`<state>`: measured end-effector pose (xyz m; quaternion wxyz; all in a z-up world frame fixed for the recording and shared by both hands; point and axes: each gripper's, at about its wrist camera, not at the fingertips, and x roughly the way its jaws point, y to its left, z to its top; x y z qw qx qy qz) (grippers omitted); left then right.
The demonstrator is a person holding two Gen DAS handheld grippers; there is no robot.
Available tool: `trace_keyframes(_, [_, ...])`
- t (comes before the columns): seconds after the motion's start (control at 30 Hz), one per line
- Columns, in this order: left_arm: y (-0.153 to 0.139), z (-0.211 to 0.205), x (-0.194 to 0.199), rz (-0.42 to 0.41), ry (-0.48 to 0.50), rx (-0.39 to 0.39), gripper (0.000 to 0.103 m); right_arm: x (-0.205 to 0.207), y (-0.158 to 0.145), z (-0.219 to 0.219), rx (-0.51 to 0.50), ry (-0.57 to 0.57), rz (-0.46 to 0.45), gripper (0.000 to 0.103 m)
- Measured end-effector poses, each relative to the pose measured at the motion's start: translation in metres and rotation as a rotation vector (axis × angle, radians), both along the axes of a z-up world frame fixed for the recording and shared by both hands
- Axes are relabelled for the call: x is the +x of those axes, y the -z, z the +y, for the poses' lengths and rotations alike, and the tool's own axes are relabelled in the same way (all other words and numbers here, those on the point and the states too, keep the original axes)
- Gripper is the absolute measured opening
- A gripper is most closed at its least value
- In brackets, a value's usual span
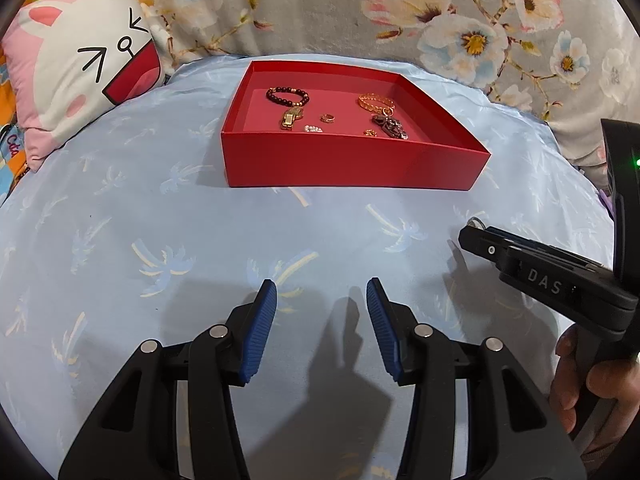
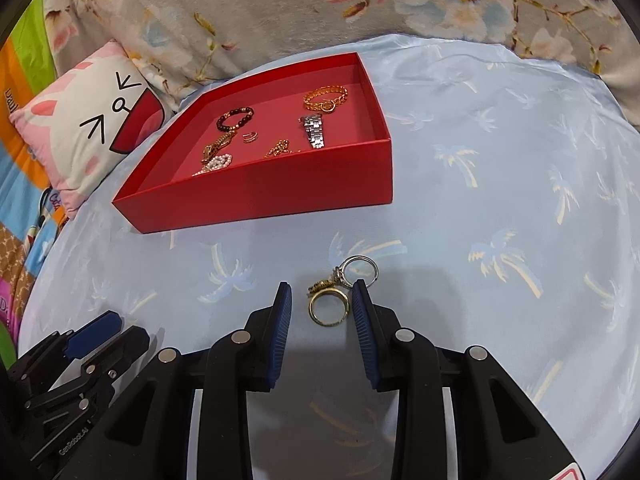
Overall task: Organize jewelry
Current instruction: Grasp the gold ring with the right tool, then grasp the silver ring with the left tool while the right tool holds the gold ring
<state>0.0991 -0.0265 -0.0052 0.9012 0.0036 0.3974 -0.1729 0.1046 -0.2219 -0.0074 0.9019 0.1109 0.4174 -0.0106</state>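
In the right wrist view my right gripper (image 2: 321,286) stands open low over the blue sheet. A gold ring (image 2: 328,309) with an ornate top lies between its fingers, close to the right pad and apart from the left one. A silver ring (image 2: 361,268) lies just past the right fingertip. The red box (image 2: 280,196) behind holds a dark bead bracelet (image 2: 235,117), a gold chain bracelet (image 2: 325,95), a silver watch band (image 2: 314,132) and smaller pieces. My left gripper (image 1: 322,284) is open over bare sheet in front of the red box (image 1: 344,164), with nothing between its fingers.
The blue palm-print sheet (image 1: 160,216) covers the bed. A pink cat cushion (image 1: 80,64) lies left of the box, and a floral blanket (image 1: 320,4) is bunched behind it. In the left wrist view the right gripper (image 1: 470,236) and the hand (image 1: 592,384) holding it come in from the right.
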Motion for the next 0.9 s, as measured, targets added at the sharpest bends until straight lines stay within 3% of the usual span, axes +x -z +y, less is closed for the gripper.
trace_keyframes(0.13, [0.001,0.001,0.001,0.008,-0.001,-0.003,0.045,0.001,0.001,0.0,-0.013,0.002,0.005,0.019])
trace_keyframes(0.53, [-0.001,-0.011,-0.003,0.002,0.049,0.006,0.045,-0.027,-0.007,-0.017,0.025,0.033,-0.02,0.019])
trace_keyframes(0.63, [-0.006,-0.033,-0.006,0.024,0.108,-0.035,0.045,-0.045,-0.013,-0.033,0.037,0.066,-0.026,0.019])
trace_keyframes(0.9, [-0.017,-0.106,0.001,-0.019,0.211,-0.028,0.045,-0.085,-0.022,-0.078,0.075,0.164,-0.031,0.019])
